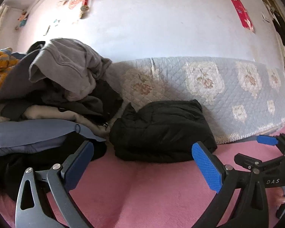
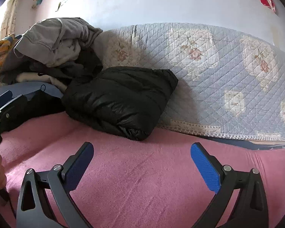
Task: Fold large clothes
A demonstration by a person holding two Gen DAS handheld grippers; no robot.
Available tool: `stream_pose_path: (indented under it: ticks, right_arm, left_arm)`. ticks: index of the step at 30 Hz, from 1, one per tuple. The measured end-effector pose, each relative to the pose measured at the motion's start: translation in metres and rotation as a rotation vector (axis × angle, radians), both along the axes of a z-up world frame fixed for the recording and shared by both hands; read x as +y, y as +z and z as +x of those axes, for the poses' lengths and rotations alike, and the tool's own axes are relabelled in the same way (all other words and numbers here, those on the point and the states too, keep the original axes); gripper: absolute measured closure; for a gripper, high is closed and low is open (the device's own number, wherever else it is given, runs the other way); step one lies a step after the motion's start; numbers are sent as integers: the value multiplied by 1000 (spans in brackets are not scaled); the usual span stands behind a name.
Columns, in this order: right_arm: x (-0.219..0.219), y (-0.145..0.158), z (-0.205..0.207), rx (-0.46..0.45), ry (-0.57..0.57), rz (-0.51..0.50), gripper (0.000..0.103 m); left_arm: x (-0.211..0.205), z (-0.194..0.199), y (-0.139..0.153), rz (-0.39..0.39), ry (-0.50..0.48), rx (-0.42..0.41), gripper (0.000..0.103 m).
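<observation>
Claws, left claw (image 1: pixel 142 163) and right claw (image 2: pixel 142 163), hang released over the pink bed (image 2: pixel 142 180); best draw one garment from the left pile (image 1: pixel 62 79), clear of the folded black jacket (image 2: pixel 119 98).

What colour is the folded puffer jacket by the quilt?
Glossy black puffer jacket; the right wrist view shows it best.

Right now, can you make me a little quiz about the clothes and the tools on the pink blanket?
1. True or false: the black puffer jacket is folded into a bundle.
2. What lies on top of the clothes pile? A) a grey sweatshirt B) a red towel C) a straw hat
3. Fill in: both the left tool and the right tool are ____ and hold nothing.

Key: 1 true. 2 A, the grey sweatshirt. 3 open, above the pink blanket.
</observation>
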State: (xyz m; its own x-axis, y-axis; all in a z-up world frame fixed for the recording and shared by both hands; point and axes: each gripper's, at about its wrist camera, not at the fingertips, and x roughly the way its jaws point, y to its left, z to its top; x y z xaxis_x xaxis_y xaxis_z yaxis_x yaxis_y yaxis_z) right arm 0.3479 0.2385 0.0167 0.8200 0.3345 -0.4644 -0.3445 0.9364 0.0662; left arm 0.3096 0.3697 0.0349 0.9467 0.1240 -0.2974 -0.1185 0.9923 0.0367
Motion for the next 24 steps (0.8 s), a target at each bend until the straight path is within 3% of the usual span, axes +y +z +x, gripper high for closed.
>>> stream_pose_path:
  ticks: [12,24]
  right_arm:
    - [1,-1,-1,6,12,-20,0]
    - [0,-1,-1,10,16,-22,0]
  left_arm:
    - [-6,2,-1,20,-26,17,0]
    - [-4,-10,2,19,-14,-42,0]
